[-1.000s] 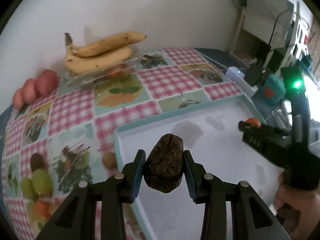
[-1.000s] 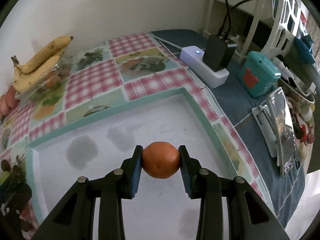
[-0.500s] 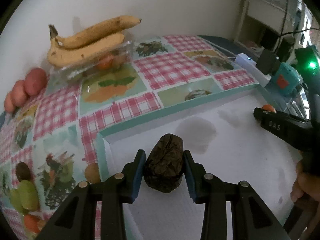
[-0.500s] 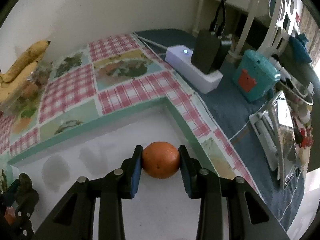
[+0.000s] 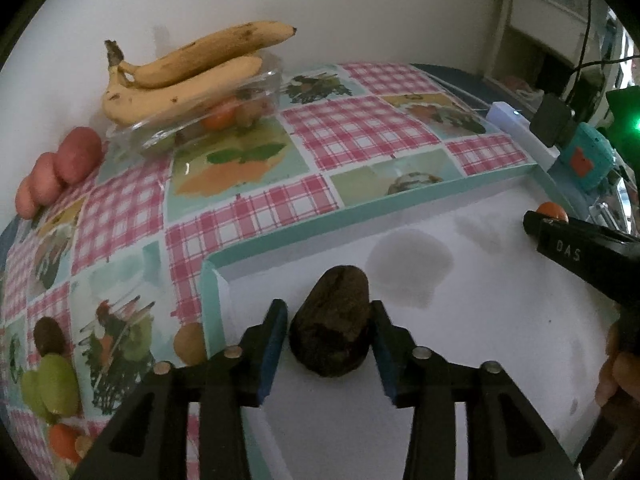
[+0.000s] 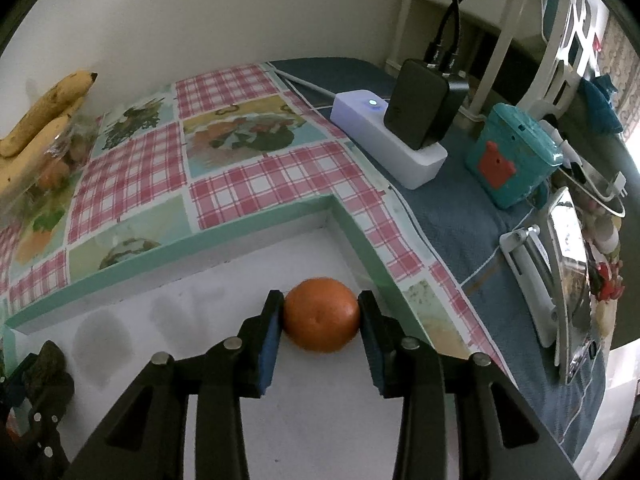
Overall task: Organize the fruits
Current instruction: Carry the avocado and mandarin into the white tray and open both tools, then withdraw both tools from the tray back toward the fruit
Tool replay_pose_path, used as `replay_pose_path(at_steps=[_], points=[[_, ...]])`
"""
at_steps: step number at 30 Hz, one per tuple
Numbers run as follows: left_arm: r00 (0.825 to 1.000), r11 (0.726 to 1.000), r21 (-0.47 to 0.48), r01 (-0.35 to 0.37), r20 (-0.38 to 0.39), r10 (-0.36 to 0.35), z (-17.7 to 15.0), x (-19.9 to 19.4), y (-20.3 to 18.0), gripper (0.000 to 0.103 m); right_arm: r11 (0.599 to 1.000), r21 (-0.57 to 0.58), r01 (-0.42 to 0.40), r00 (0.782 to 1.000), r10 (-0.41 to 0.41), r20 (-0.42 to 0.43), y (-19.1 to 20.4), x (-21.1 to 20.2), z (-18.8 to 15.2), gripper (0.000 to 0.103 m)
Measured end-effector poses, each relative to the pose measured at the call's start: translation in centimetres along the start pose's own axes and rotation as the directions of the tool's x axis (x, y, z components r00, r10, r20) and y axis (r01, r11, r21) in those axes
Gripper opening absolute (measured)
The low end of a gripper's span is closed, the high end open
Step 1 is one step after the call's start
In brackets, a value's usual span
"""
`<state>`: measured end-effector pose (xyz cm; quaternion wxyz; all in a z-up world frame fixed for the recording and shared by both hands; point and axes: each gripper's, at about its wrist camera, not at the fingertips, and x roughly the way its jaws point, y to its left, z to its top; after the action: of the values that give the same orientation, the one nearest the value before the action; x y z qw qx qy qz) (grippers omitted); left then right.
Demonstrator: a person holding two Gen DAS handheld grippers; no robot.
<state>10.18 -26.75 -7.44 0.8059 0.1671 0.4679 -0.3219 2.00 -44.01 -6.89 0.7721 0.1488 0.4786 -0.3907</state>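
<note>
A dark wrinkled avocado point(image 5: 331, 322) rests on the white floor of the teal-rimmed tray point(image 5: 400, 204), near its left corner. My left gripper point(image 5: 329, 312) is open around it, with gaps on both sides. My right gripper point(image 6: 320, 310) is shut on an orange point(image 6: 321, 314) low over the tray's far right corner point(image 6: 336, 204). The orange also shows in the left wrist view point(image 5: 552, 211). The avocado also shows at the left edge of the right wrist view point(image 6: 48, 368).
Bananas point(image 5: 188, 72) lie on a clear container point(image 5: 208, 120) at the back wall, red fruits point(image 5: 60, 172) to its left. A small brown fruit point(image 5: 189, 342) sits outside the tray's left rim. A power strip point(image 6: 388, 148) and teal box point(image 6: 516, 160) stand right.
Both grippers moved down into the tray. My left gripper has opened, and the avocado now rests on the tray floor. The right gripper carried the orange toward the far right corner.
</note>
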Motion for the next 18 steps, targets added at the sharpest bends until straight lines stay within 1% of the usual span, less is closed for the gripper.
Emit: replay_pose_path(at_steps=[1,2,5,6,9,11,13,14,15,16,17,18], points=[[1.0,1.0,-0.003,-0.001,0.007,0.001,0.0,-0.4,0.0,0.055,1.0,-0.006,0.001,1.0,-0.001,-0.006,0.1,-0.1,0.0,0.047],[1.0,1.0,-0.001,-0.003,0.015,0.003,-0.1,-0.9,-0.1,0.06,1.0,-0.012,0.001,1.0,-0.001,-0.009,0.1,-0.2,0.0,0.056],[0.999,1.0,0.009,-0.019,0.031,0.019,-0.1,-2.5,-0.2,0.061,1.0,-0.029,0.012,1.0,-0.011,0.019,0.3,-1.3,0.0,0.058],[0.999,1.0,0.007,-0.026,0.036,0.026,-0.2,-3.3,-0.1,0.062,0.999,-0.032,0.017,0.999,-0.016,0.029,0.3,-1.8,0.1,0.06],[0.997,0.999,0.016,-0.05,0.055,0.049,-0.6,-5.1,0.2,0.068,1.0,-0.013,0.008,0.998,-0.007,0.064,-0.1,-3.7,0.4,0.066],[0.996,0.998,0.002,-0.062,0.064,0.062,-0.8,-6.3,0.8,0.075,1.0,-0.007,-0.001,0.996,0.002,0.089,-0.3,-5.3,0.5,0.069],[0.994,0.996,-0.051,-0.069,0.077,0.073,-1.3,-7.6,2.2,0.079,1.0,0.002,-0.004,0.993,0.004,0.117,-0.3,-6.7,0.5,0.074],[0.994,0.994,-0.08,-0.069,0.083,0.076,-1.8,-8.1,3.0,0.081,1.0,0.011,-0.006,0.992,0.005,0.125,-0.3,-7.4,0.4,0.08],[0.993,0.992,-0.106,-0.071,0.085,0.081,-2.1,-8.5,3.7,0.084,1.0,0.016,-0.014,0.992,0.012,0.129,-0.3,-7.9,0.3,0.083],[0.992,0.986,-0.144,-0.081,0.083,0.094,-2.7,-8.9,4.9,0.089,0.999,0.021,-0.028,0.991,0.025,0.133,-0.3,-8.4,0.0,0.083],[0.991,0.983,-0.162,-0.089,0.081,0.103,-3.1,-9.1,5.6,0.095,0.999,0.023,-0.04,0.99,0.037,0.137,-0.2,-8.8,-0.3,0.083],[0.989,0.977,-0.187,-0.106,0.079,0.123,-3.6,-9.4,6.7,0.098,0.999,0.026,-0.047,0.989,0.043,0.139,0.0,-9.1,-0.8,0.084]])
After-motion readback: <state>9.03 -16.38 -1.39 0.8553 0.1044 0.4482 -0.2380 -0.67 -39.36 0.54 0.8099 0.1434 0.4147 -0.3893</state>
